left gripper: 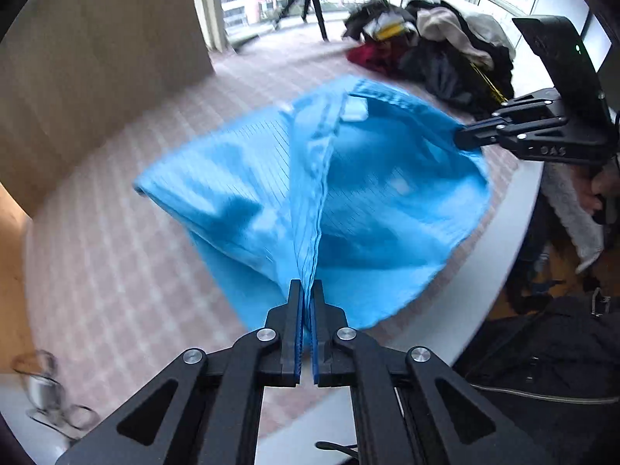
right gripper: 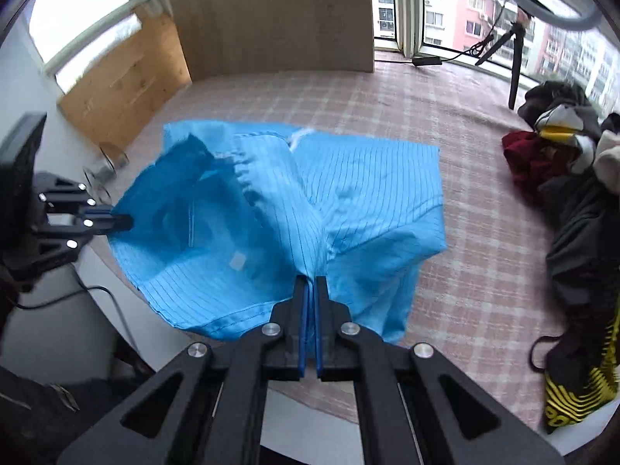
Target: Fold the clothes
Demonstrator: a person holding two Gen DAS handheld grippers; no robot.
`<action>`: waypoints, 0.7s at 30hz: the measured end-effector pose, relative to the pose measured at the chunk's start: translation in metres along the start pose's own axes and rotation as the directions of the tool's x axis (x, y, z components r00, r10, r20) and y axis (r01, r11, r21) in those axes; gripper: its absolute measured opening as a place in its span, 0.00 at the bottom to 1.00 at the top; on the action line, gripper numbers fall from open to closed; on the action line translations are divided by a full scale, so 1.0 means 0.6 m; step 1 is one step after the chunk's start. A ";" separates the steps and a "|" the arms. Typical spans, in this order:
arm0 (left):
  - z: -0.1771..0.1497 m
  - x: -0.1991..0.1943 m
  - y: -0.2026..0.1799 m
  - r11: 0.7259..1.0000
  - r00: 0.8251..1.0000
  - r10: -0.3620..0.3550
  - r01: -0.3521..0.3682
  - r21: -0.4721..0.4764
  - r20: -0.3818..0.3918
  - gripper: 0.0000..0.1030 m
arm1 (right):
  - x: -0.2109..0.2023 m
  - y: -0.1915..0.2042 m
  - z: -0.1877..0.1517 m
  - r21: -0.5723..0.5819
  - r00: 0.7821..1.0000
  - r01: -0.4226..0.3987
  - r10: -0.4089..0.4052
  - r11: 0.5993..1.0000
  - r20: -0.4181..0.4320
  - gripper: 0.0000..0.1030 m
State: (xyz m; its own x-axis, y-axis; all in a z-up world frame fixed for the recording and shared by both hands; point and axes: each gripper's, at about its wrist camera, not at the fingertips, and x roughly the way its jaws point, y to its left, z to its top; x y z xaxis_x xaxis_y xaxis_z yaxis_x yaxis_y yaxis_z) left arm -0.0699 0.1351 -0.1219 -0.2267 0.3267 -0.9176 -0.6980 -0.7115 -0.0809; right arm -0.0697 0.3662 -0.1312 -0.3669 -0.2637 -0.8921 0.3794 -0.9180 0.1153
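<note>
On the checked cloth [right gripper: 445, 124] covering the table [left gripper: 500, 248], a blue garment [left gripper: 360, 193] with thin dark stripes lies partly lifted between the two grippers. The left gripper [left gripper: 307, 290] is closed on a bunched fold at the garment's near edge. The right gripper [right gripper: 312, 286] is likewise clamped on gathered fabric, its jaws nearly touching. A pile of dark clothes [right gripper: 573, 178] sits to the far right, well apart. A board [right gripper: 271, 15] stands at the far side.
</note>
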 end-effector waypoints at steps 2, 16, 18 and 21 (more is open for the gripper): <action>-0.022 0.060 -0.005 1.000 0.997 -0.020 0.019 -0.009 -0.071 0.07 | 0.037 -0.001 -0.020 0.001 0.998 0.004 -0.004 1.000 -0.066 0.03; 0.042 -0.092 0.158 0.993 0.991 0.101 -0.095 -0.068 0.090 0.15 | -0.037 -0.038 0.039 -0.037 0.990 -0.057 0.051 0.998 -0.131 0.23; 0.085 -0.096 0.176 0.994 0.987 0.091 -0.081 -0.080 0.133 0.15 | -0.047 -0.046 0.083 -0.012 0.996 -0.069 0.068 0.998 -0.052 0.23; 0.152 -0.050 0.201 0.996 0.989 0.039 -0.026 -0.090 0.145 0.15 | -0.026 -0.055 0.150 0.027 0.998 -0.062 0.061 0.998 0.032 0.23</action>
State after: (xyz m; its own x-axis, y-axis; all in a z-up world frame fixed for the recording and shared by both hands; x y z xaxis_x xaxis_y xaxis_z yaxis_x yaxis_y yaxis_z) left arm -0.2092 0.0965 -0.0687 -0.3496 0.3854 -0.8540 -0.6276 -0.7731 -0.0920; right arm -0.1532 0.3741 -0.0819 -0.3699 -0.3288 -0.8689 0.3789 -0.9074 0.1821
